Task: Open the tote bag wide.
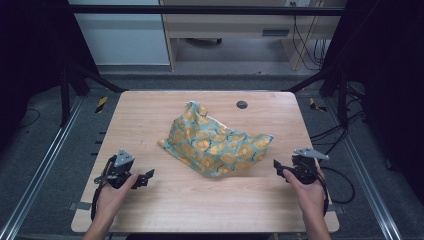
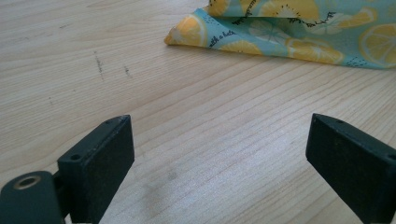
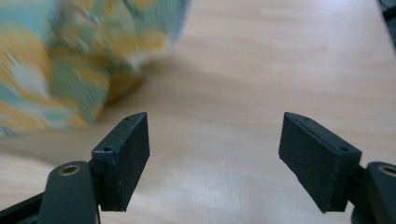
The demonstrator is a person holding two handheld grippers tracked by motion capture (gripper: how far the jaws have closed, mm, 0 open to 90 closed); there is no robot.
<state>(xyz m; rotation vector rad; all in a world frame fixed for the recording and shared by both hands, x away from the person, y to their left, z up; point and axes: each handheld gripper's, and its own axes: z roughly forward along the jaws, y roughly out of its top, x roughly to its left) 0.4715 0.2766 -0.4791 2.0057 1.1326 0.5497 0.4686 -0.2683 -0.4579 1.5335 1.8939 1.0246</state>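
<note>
Left tongs [image 1: 145, 178] and right tongs [image 1: 278, 167] both released, nothing between them, low over the desk [image 1: 165, 210]. Crumpled lemon-print cloth [image 1: 215, 142] lies between and ahead of them, untouched; flanking it suits a two-sided pickup.

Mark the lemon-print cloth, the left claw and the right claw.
lemon-print cloth [image 1: 215, 142], high view, middle of the crumpled heap.
left claw [image 1: 146, 176], high view, between its tips.
right claw [image 1: 278, 167], high view, between its tips.

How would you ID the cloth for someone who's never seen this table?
Start at the wooden table; near its middle lies a crumpled cloth, bunched into a peak. It is teal with orange citrus slices, the only patterned, soft thing there, unlike the dark round hole behind it.
</note>
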